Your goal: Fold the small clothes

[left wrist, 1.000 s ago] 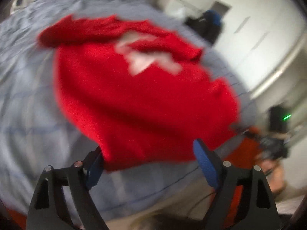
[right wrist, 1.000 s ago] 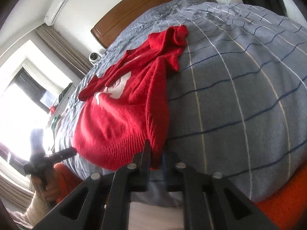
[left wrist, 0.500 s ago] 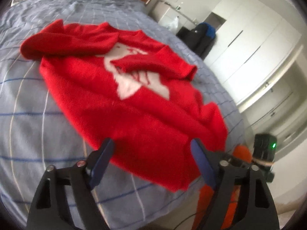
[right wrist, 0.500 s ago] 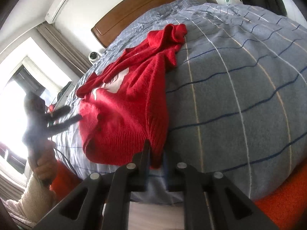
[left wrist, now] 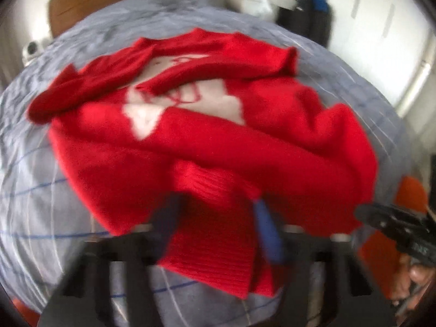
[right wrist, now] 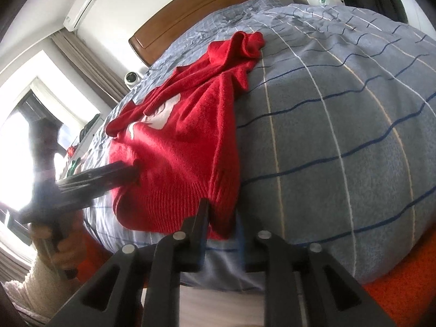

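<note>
Left wrist view: the left gripper [left wrist: 215,215] had just been closing, and its jaws now pinched a bunched fold of ribbed hem on the red sweater [left wrist: 207,147], where a moment earlier they stood wide with only flat cloth ahead. In the right wrist view, the right gripper [right wrist: 222,215] had just been easing slightly apart, yet the sweater's other hem corner remained between its near-closed jaws; whether the pads still pressed it could not be told. With both lower corners taken, the hem seemed ready to be lifted and folded up toward the collar. The sweater lay rumpled, sleeves crossed over its white motif, on the blue-grey checked bedspread [right wrist: 340,125]. No containers were visible.
</note>
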### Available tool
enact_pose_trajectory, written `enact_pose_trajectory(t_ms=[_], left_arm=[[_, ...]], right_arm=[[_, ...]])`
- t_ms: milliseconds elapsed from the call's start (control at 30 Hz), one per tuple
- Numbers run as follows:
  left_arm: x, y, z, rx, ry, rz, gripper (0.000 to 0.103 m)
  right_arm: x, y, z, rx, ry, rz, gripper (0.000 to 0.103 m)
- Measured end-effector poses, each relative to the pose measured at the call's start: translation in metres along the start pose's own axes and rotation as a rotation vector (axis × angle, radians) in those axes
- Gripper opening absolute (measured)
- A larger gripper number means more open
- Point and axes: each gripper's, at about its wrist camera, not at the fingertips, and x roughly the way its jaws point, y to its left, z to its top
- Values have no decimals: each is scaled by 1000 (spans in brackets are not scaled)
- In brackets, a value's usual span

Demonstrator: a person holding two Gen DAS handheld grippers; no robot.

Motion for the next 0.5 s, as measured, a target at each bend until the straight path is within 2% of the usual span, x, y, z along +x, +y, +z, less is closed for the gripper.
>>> enact_pose_trajectory(t_ms=[33, 100, 167, 300, 333, 367, 400, 433, 500], left_arm=[[-4, 7, -3, -34, -3, 1, 8], [-18, 32, -9, -146, -9, -81, 7], [-39, 58, -26, -221, -7, -120, 6], [-60, 87, -74, -269, 62, -95, 8], [-62, 94, -87, -287, 88, -82, 12], [-64, 97, -94, -301, 98, -82, 24], [-66, 101, -102, -315, 109, -81, 29], [-67, 103, -105, -320, 108, -68, 36], [-73, 105, -108, -309, 68, -48, 47]], right_arm=[[0, 0, 0, -4, 1, 0, 19], [-1, -1, -1, -6, 4, -1, 19], [-4, -1, -1, -3, 10, 2, 19], [-13, 0, -1, -3, 35, 15, 19], [-14, 1, -2, -11, 45, 12, 20], [-15, 1, -3, -21, 59, 4, 24], [-15, 2, -4, -26, 73, -2, 38], [-15, 2, -5, -28, 86, -1, 58], [-18, 1, -6, -30, 102, 17, 69]])
